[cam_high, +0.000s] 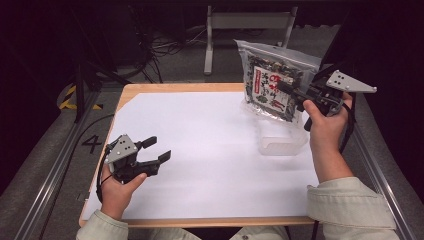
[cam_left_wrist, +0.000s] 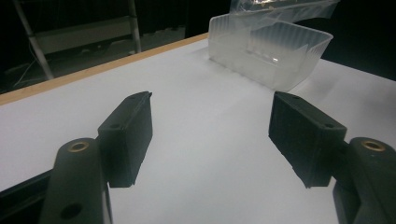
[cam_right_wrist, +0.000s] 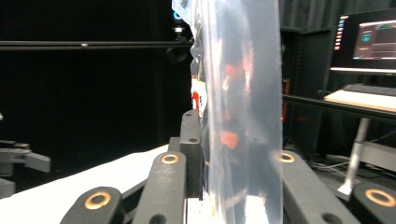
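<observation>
Right gripper (cam_high: 295, 95): closed on the bag (cam_high: 272, 85), which is pinched flat between the jaws in the right gripper view and is held up off the table.
Bag: a clear pouch with dark contents and a red-and-white label; it is held over the far right part of the table, with its lower edge just above the tray (cam_high: 282, 142). Its long axis is roughly upright, tilted a little.
Tray: a clear ribbed plastic tub, seen resting on the white sheet (cam_high: 210, 150) directly under the bag and just in front of the right hand (cam_high: 325, 125).
Left gripper (cam_high: 155, 150): jaws are held wide apart with nothing between them; it is kept low at the near left of the sheet.
Key relation: the tray lies across the sheet from the left gripper, ahead of its jaws and well apart in the left gripper view (cam_left_wrist: 271, 56); the right hand is by far the nearer.
Likely next move: the bag is judged to be lowered into the tray, long edge down.
</observation>
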